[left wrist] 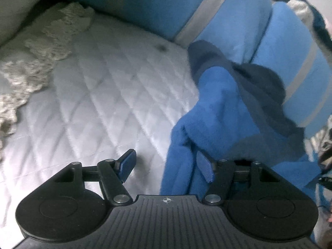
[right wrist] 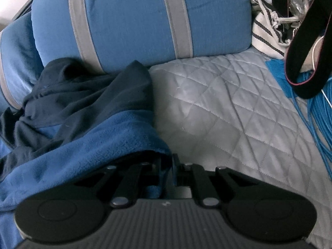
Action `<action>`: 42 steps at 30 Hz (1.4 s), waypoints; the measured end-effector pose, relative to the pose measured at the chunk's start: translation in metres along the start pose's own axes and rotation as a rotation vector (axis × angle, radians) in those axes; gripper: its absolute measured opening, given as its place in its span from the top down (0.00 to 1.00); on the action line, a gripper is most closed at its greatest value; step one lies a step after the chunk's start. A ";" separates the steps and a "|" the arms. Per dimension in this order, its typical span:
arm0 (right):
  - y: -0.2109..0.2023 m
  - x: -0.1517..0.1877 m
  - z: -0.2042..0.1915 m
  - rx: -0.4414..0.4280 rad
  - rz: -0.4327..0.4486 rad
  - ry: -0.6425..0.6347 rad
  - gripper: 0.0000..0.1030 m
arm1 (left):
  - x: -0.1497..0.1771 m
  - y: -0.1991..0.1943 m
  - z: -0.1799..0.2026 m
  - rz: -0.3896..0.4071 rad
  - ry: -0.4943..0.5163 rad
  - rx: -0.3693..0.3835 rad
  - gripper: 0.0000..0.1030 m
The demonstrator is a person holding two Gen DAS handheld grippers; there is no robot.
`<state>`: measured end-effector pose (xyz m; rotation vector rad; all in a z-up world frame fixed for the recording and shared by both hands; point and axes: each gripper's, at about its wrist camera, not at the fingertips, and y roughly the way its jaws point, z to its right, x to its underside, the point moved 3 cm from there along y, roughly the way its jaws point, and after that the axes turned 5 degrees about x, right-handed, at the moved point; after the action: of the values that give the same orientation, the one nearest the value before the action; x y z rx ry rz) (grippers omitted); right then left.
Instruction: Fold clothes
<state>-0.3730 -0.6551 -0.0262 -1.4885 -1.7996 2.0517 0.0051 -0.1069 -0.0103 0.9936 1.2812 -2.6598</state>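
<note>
A blue fleece garment (left wrist: pixel 217 114) with a dark navy lining (right wrist: pixel 83 103) lies crumpled on the quilted grey cover (left wrist: pixel 103 103), against the pillows. In the left wrist view my left gripper (left wrist: pixel 166 167) stands open. The garment's near edge hangs between its jaws beside the right pad (left wrist: pixel 204 170), while the left pad (left wrist: pixel 127 165) is over bare quilt. In the right wrist view my right gripper (right wrist: pixel 167 164) is shut on the fleece's edge, which drapes over its left finger. The quilted cover (right wrist: pixel 228 114) is bare to its right.
Blue pillows with grey stripes (right wrist: pixel 134 20) (left wrist: pixel 238 20) stand behind the garment. A cream lace cloth (left wrist: pixel 41 51) lies at the far left. On the right are a black strap (right wrist: pixel 307 51), blue cords (right wrist: pixel 319 114) and a striped cloth bag (right wrist: pixel 267 33).
</note>
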 end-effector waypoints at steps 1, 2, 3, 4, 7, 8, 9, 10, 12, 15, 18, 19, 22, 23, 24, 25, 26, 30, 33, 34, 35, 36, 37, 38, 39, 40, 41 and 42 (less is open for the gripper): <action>0.000 0.000 0.000 -0.001 0.001 -0.002 0.90 | 0.000 0.003 0.000 0.008 0.006 0.009 0.38; 0.001 0.000 0.000 -0.001 0.001 -0.003 0.90 | 0.000 0.006 0.000 0.019 0.018 0.011 0.38; 0.000 0.001 0.001 -0.003 0.002 -0.003 0.90 | 0.000 0.008 0.001 0.034 0.037 0.002 0.39; 0.000 0.001 0.001 -0.005 0.003 -0.003 0.90 | 0.000 0.010 0.002 0.048 0.055 -0.015 0.44; 0.001 0.002 0.002 -0.010 0.005 -0.010 0.90 | -0.004 0.015 0.003 0.080 0.077 -0.050 0.76; 0.001 0.002 0.002 -0.011 0.005 -0.013 0.90 | -0.005 0.017 0.002 0.084 0.066 -0.043 0.80; 0.001 0.001 0.002 -0.007 0.005 -0.019 0.91 | -0.007 0.018 0.002 0.095 0.058 -0.043 0.84; 0.002 0.001 0.002 -0.004 0.006 -0.025 0.91 | -0.008 0.018 0.003 0.104 0.058 -0.056 0.85; 0.003 0.001 0.001 0.003 0.008 -0.037 0.91 | -0.010 0.021 0.007 0.099 0.073 -0.086 0.85; 0.004 0.002 0.000 0.010 0.011 -0.054 0.91 | -0.010 0.023 0.012 0.092 0.131 -0.122 0.84; 0.004 0.005 -0.004 0.020 0.012 -0.105 0.77 | -0.010 0.023 0.016 0.074 0.177 -0.158 0.74; 0.005 0.005 -0.004 0.019 0.001 -0.116 0.72 | -0.010 0.022 0.016 0.070 0.183 -0.181 0.61; 0.001 0.005 -0.003 0.020 -0.014 -0.134 0.47 | -0.009 0.012 0.021 0.064 0.196 -0.281 0.36; -0.001 0.005 -0.002 0.023 -0.016 -0.138 0.40 | -0.009 0.007 0.024 0.065 0.206 -0.300 0.34; -0.005 0.004 0.000 0.008 -0.022 -0.130 0.27 | -0.008 0.001 0.028 0.065 0.215 -0.319 0.31; -0.009 0.003 0.002 -0.008 -0.028 -0.122 0.23 | -0.007 -0.006 0.033 0.073 0.228 -0.324 0.27; -0.016 0.003 0.003 -0.015 -0.023 -0.115 0.22 | -0.005 -0.013 0.041 0.086 0.243 -0.314 0.26; -0.054 0.002 0.001 -0.013 0.039 -0.125 0.08 | 0.002 -0.049 0.076 0.155 0.284 -0.265 0.21; -0.093 0.002 -0.005 -0.043 0.106 -0.148 0.00 | 0.004 -0.083 0.106 0.204 0.300 -0.198 0.04; -0.107 0.002 -0.006 -0.067 0.113 -0.152 0.00 | 0.005 -0.096 0.115 0.218 0.310 -0.184 0.00; -0.121 0.001 -0.007 -0.093 0.106 -0.158 0.00 | 0.005 -0.110 0.125 0.235 0.318 -0.177 0.00; -0.137 -0.002 -0.007 -0.106 0.104 -0.166 0.00 | 0.004 -0.124 0.134 0.255 0.325 -0.169 0.00; -0.154 -0.005 -0.007 -0.119 0.102 -0.174 0.00 | 0.003 -0.140 0.143 0.279 0.331 -0.159 0.00; -0.177 -0.010 -0.006 -0.128 0.125 -0.181 0.00 | 0.000 -0.158 0.151 0.308 0.332 -0.149 0.00; -0.198 -0.014 -0.006 -0.139 0.152 -0.189 0.00 | -0.002 -0.177 0.160 0.340 0.330 -0.139 0.00; -0.220 -0.019 -0.006 -0.151 0.180 -0.195 0.00 | -0.004 -0.194 0.169 0.367 0.328 -0.133 0.00; -0.241 -0.025 -0.005 -0.164 0.204 -0.196 0.00 | -0.007 -0.210 0.177 0.390 0.331 -0.130 0.00; -0.266 -0.031 -0.004 -0.172 0.229 -0.197 0.00 | -0.010 -0.227 0.184 0.411 0.338 -0.127 0.00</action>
<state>-0.4952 -0.5820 0.2005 -1.6591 -2.0071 2.2717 -0.1497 -0.0904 0.2376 1.5395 1.1192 -2.1419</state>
